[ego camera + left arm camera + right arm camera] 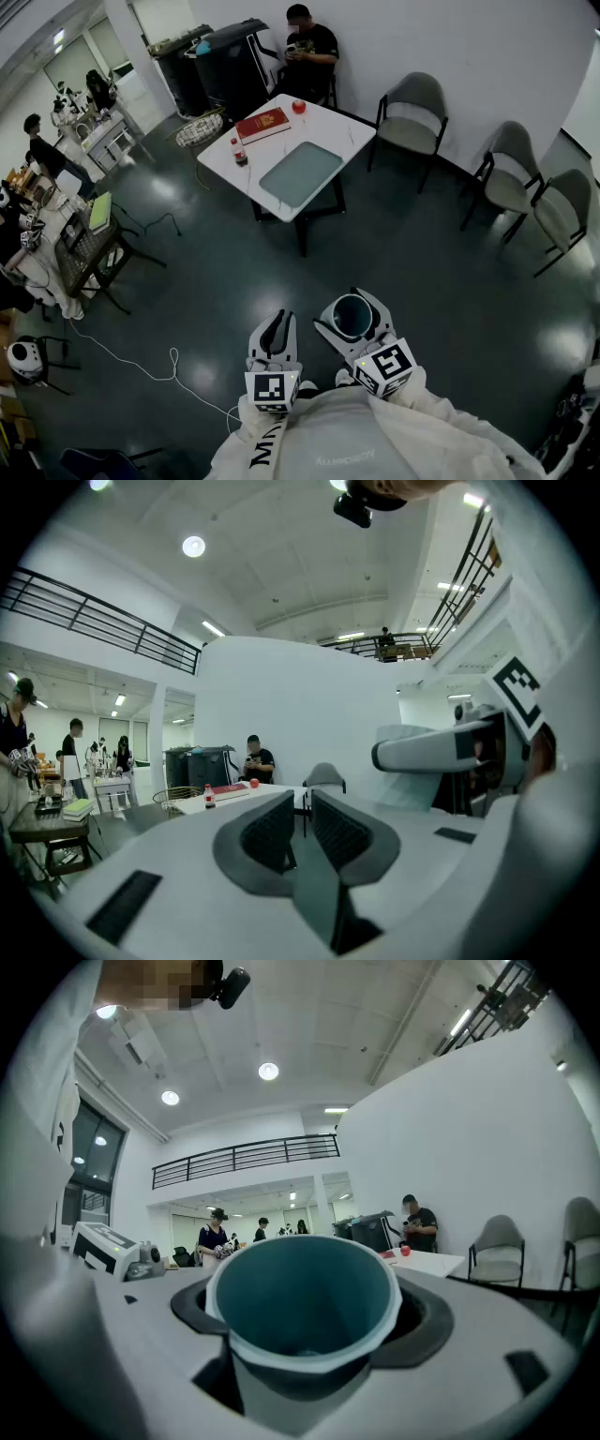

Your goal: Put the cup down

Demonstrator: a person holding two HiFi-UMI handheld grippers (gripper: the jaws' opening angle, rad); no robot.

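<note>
Head view, looking steeply down on a dark polished floor point(187, 281) – we see both claws at the lower middle of the frame, each carrying its cube of square markers, with white sleeves point(375, 441) below them.

Right claw point(353, 314): we find its jaws spread wide and clamped on the cup point(351, 317), one jaw on each side of the wall. The cup stands upright with its mouth upward, white at the rim and teal inside. It hangs above the floor, well apart from the desk point(349, 131), which lies toward the upper middle of the frame. In the right gripper view the cup point(302, 1312) fills the centre, the two dark pads pressing its left and right sides, and we can look down into its teal interior.

Left claw point(276, 330): it sits just left of the right one. In the left gripper view the left claw point(302, 829) has its ribbed pads drawn together to a thin slit, with nothing between them.

On the white desk we note a red book point(263, 124) at its upper left, a small red object point(299, 107) beside it, a bottle point(239, 151) near the left corner and a grey-green tray point(300, 173) toward the lower edge. A seated person point(309, 47) is just above the desk, grey chairs point(412, 108) stand along the wall at right, and a white cable point(141, 361) trails over the floor at lower left
</note>
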